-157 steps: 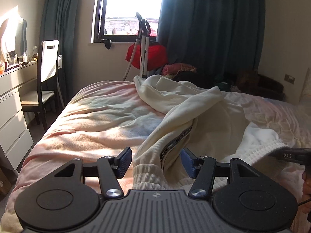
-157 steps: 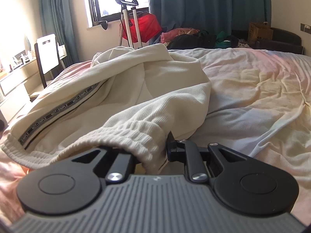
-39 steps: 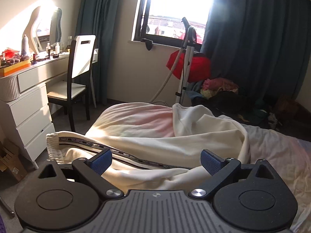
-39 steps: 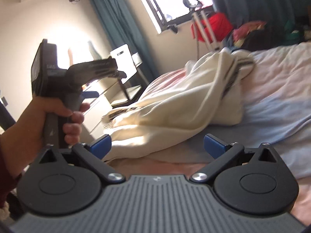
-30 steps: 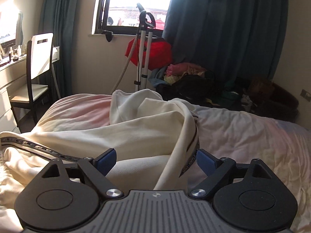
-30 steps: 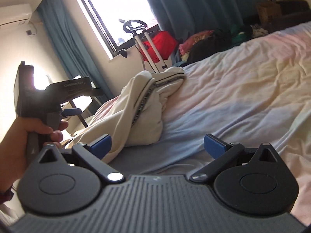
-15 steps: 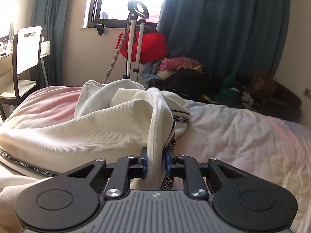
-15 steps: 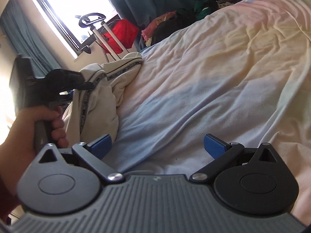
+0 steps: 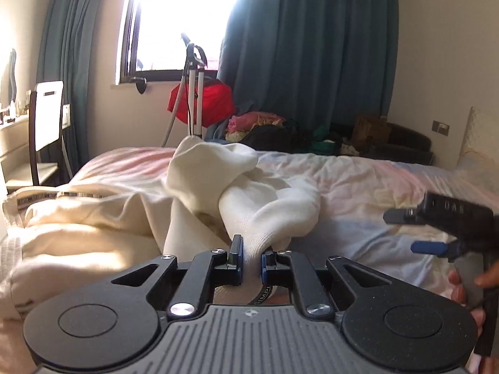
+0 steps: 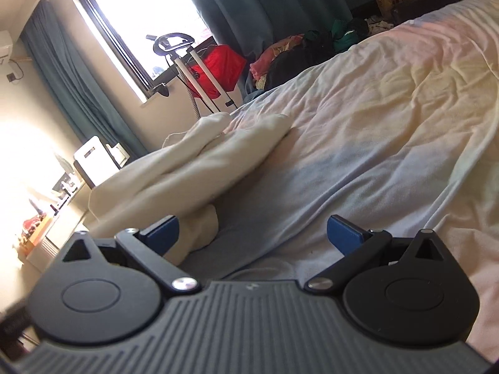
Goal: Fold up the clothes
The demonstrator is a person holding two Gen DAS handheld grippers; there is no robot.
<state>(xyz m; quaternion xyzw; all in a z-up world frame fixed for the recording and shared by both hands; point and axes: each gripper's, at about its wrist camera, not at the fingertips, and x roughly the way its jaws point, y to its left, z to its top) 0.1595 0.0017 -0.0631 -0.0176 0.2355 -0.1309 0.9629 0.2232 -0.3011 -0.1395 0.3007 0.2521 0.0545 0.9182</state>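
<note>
Bedroom, sunlit, bed (image 9: 358, 187) under a wrinkled pastel sheet. Nearest: left tool (image 9: 248, 261) tilted slightly downward, jaws closing, blue pads pinching a ribbed fold of the cream garment (image 9: 237, 187), printed black tape showing just below the pads. Right tool (image 10: 252, 233) low over the sheet, rolled to one side, jaws spread wide, nothing between them; left pad just beside the garment's near end. In the left view the right tool (image 9: 436, 227) shows at the right edge, a hand (image 9: 467, 283) on its grip. Garment bunched on the bed's left half, toward the chair (image 9: 46, 118). Versus a second ago: left tool was wide open over the garment, now clamped on it; right tool was open then too. Far back: garment steamer (image 9: 195, 93), red cloth (image 9: 205, 106), clothes pile (image 9: 274, 131), teal curtains (image 9: 312, 50), bright window (image 9: 181, 18).
</note>
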